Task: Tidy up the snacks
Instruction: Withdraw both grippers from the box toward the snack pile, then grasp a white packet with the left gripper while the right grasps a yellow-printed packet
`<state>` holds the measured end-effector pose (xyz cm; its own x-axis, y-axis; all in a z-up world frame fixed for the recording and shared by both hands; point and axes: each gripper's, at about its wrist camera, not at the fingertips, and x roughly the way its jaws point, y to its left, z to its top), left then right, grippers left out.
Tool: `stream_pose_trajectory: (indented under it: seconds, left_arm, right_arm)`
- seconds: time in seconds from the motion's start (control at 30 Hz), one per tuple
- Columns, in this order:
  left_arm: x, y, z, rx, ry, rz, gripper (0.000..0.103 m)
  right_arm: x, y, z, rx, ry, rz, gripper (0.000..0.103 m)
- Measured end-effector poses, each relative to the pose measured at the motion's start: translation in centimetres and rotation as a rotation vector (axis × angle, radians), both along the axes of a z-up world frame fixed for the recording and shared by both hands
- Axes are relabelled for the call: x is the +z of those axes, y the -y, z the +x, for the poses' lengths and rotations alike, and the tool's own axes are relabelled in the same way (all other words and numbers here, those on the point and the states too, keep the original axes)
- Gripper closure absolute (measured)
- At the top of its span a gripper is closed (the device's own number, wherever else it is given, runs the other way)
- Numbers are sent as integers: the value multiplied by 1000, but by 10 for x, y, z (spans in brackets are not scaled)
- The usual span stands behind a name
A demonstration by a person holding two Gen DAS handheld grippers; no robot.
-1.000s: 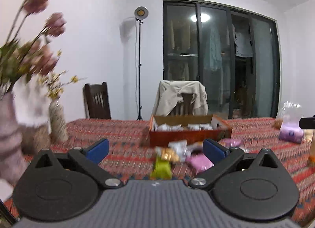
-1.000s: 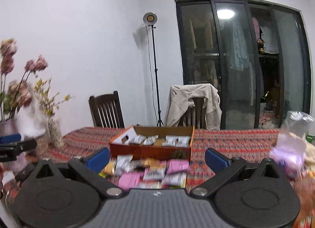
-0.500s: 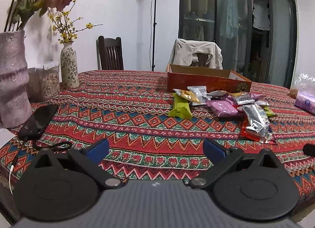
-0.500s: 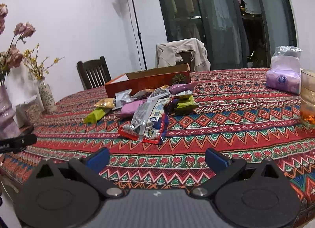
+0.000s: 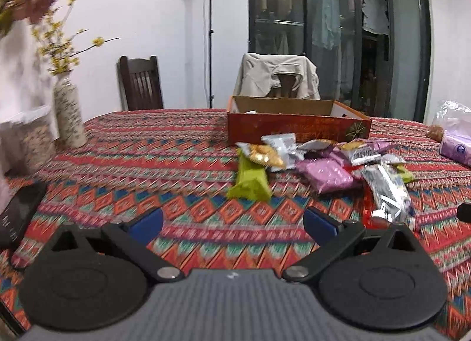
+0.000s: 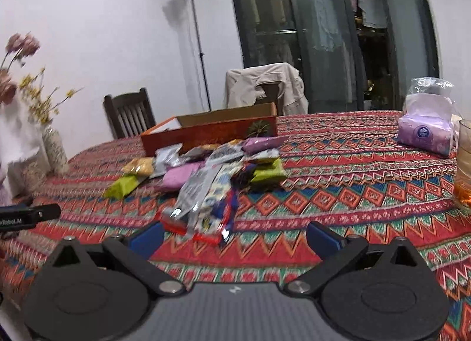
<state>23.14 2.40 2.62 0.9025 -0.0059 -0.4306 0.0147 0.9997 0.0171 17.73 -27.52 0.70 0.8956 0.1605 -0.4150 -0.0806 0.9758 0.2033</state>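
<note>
While both grippers, left (image 5: 232, 218) and right (image 6: 234, 235), held wide, empty: snacks (image 6: 206, 176) heaped mid-table before box (image 6: 212, 132). Risk: slippery overlapping wrappers, two packets pinched together or foil pushed away.

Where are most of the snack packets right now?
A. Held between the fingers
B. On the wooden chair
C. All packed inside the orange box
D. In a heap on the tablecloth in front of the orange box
D: the snack packets lie piled on the tablecloth just in front of the orange box, and both sets of fingers are open with nothing between them.
</note>
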Motion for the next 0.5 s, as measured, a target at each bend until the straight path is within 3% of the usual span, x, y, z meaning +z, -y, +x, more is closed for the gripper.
stream_pose_trajectory:
  seconds: [0.23, 0.4, 0.5]
  left_arm:
    - [10, 21, 85, -23, -2, 7, 0]
    - [10, 41, 150, -46, -13, 93, 4]
    - [2, 49, 174, -55, -32, 125, 9]
  right_arm:
    - [9, 12, 53, -67, 26, -81, 0]
    - [19, 11, 115, 88, -46, -115, 0]
    - [27, 0, 139, 122, -14, -110, 3]
